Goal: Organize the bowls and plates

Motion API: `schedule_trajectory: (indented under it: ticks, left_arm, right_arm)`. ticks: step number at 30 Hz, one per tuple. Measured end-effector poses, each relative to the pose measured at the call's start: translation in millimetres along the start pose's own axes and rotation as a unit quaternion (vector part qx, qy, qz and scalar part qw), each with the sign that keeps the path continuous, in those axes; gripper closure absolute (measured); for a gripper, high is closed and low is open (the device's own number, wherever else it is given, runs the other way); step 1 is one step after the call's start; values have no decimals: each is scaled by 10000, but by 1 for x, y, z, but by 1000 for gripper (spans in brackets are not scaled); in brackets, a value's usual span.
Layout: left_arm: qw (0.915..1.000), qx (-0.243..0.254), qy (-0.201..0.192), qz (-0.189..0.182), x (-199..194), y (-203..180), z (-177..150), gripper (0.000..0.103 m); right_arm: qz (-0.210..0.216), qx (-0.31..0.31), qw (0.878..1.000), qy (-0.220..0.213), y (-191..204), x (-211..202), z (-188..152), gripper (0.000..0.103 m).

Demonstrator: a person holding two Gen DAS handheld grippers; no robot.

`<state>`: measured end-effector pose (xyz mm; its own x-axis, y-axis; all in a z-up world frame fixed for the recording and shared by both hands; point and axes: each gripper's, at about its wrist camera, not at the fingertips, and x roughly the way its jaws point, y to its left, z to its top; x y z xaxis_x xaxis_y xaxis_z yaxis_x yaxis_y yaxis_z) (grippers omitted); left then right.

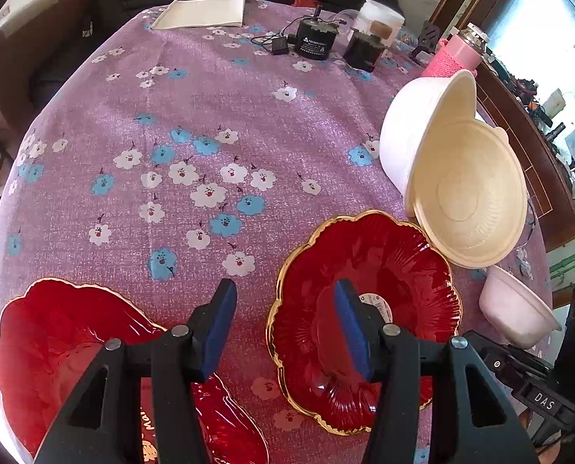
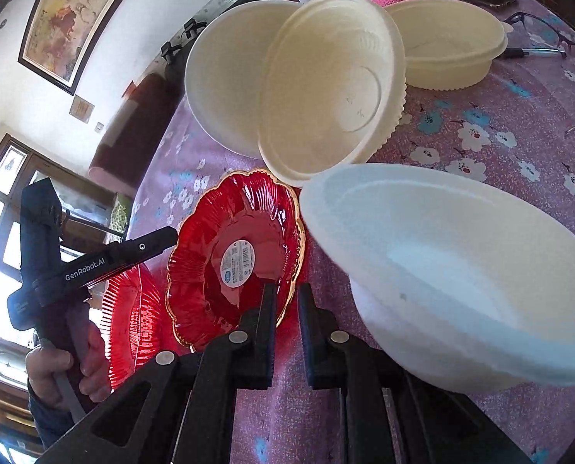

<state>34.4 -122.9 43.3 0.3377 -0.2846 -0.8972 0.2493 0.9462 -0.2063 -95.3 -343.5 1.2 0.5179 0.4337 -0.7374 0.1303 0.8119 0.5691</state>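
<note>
Red plate (image 1: 364,309) under half-open left gripper (image 1: 285,332), cream bowls (image 1: 461,178) beside

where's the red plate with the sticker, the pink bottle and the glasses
red plate with the sticker (image 2: 210,270): right wrist view, ribbed inside beside the label
pink bottle (image 1: 451,60): left wrist view, knitted sleeve
glasses (image 2: 546,29): right wrist view, dark frame

White wall w/ framed painting (image 2: 61,15), bright windows (image 2: 1,255), wood cabinet (image 1: 527,147).

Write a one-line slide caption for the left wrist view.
Open left hand-held gripper hovering between two red gold-rimmed plates on a floral tablecloth, cream bowls tilted alongside.
</note>
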Motion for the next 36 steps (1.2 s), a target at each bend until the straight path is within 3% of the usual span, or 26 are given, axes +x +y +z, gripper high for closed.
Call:
schedule_trajectory:
  ticks: [4, 5, 6, 7, 8, 17, 36]
  left_arm:
    - [10000, 8, 76, -27, 7, 0, 4, 51]
    - [9999, 47, 111, -32, 10, -1, 4, 55]
    - [9999, 70, 146, -43, 12, -2, 4, 62]
    - [9997, 79, 210, -43, 16, -2, 4, 78]
    - [9996, 84, 278, -53, 19, -2, 4, 86]
    - [9994, 313, 43, 169, 14, -6, -5, 87]
    - [9977, 123, -649, -129, -34, 9, -44, 87]
  right_arm:
    - [-37, 10, 10000, 61, 1, 4, 0, 91]
    - [-54, 12, 9999, 87, 1, 5, 0, 90]
    - [-62, 21, 9999, 101, 1, 6, 0, 89]
    - [-55, 27, 9999, 117, 1, 7, 0, 88]
    - [-59, 26, 9999, 127, 2, 9, 0, 88]
    - [-135, -174, 9997, -78, 6, 8, -1, 86]
    - [-21, -571, 9979, -305, 26, -8, -5, 86]
